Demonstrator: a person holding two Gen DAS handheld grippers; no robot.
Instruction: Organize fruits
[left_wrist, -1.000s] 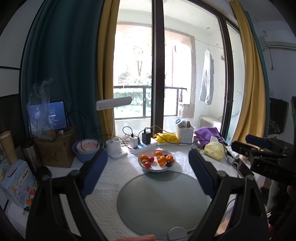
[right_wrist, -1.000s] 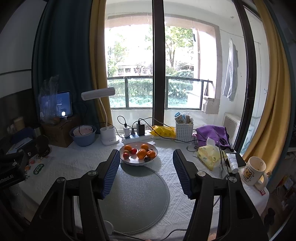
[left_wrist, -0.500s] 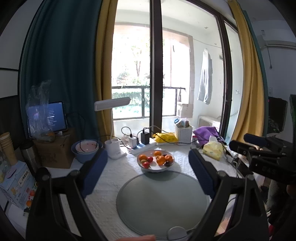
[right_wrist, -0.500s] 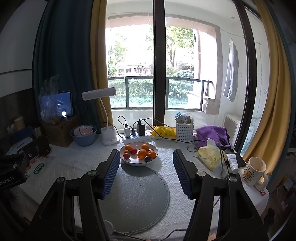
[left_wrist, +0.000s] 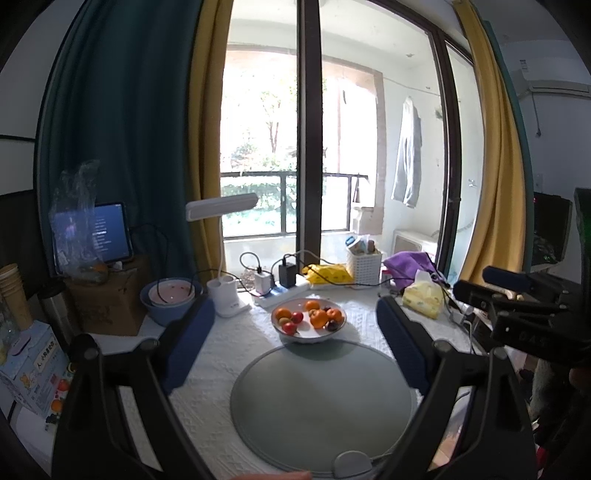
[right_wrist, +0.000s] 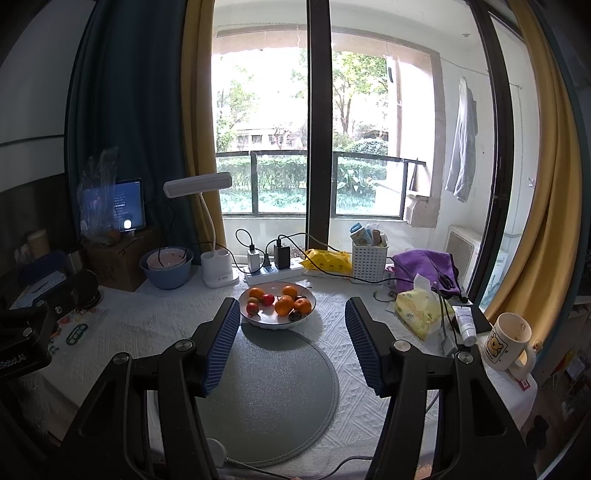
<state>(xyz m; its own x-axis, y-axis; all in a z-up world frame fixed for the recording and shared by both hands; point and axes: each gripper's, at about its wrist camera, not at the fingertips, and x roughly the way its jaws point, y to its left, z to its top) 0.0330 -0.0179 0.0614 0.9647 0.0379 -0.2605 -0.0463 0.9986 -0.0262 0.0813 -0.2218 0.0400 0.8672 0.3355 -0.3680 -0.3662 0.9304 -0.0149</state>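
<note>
Both tongs, left gripper (left_wrist: 295, 343) and right gripper (right_wrist: 291, 347), wide, empty. Fruit bowl (right_wrist: 277, 320) at 12 o'clock: oranges (right_wrist: 284, 306) firm, round (likely roll); pinch gently across middle.

Table (right_wrist: 147, 325) with mat (right_wrist: 273, 387), fruit bowl (right_wrist: 277, 322)

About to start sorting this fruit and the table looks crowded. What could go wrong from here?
The small red fruits sit packed against the oranges in the bowl, so picking one may nudge others out. Charger cables trail just behind the bowl and could snag. The mug stands near the table edge, beside the right gripper.
</note>
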